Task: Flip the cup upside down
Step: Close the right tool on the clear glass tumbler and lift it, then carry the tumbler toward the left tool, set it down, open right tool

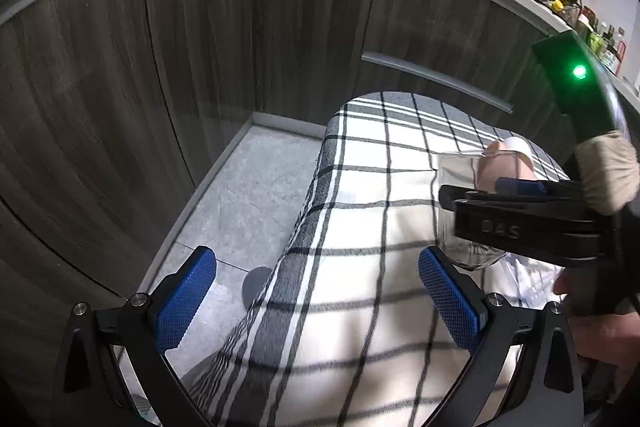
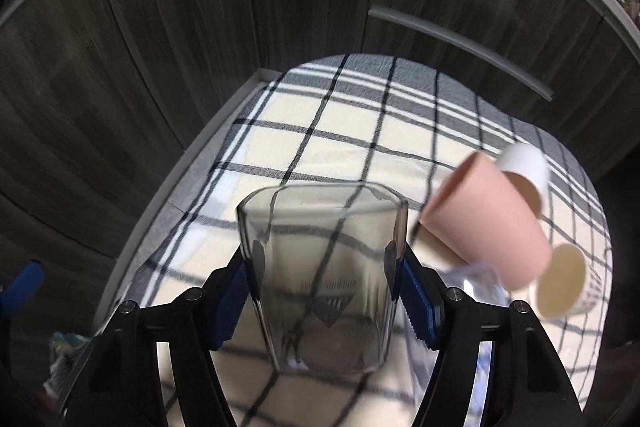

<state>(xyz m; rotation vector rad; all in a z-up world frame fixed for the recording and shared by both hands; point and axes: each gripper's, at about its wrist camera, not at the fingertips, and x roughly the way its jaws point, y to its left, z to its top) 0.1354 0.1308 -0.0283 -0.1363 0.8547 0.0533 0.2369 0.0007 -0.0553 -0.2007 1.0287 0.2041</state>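
Observation:
My right gripper (image 2: pixel 322 287) is shut on a clear glass cup (image 2: pixel 320 227) and holds it above the checked cloth, with the wide rim pointing away from the camera. In the left wrist view the same cup (image 1: pixel 456 187) shows at the right, clamped in the right gripper (image 1: pixel 500 203). My left gripper (image 1: pixel 316 299) is open and empty over the left edge of the table.
The table wears a black and white checked cloth (image 2: pixel 320 131). A pink cup (image 2: pixel 488 219), a white cup (image 2: pixel 524 163) and a cream cup (image 2: pixel 560 287) lie on it at the right. Dark wooden cabinets (image 1: pixel 160 67) stand behind, with grey floor (image 1: pixel 248 195) on the left.

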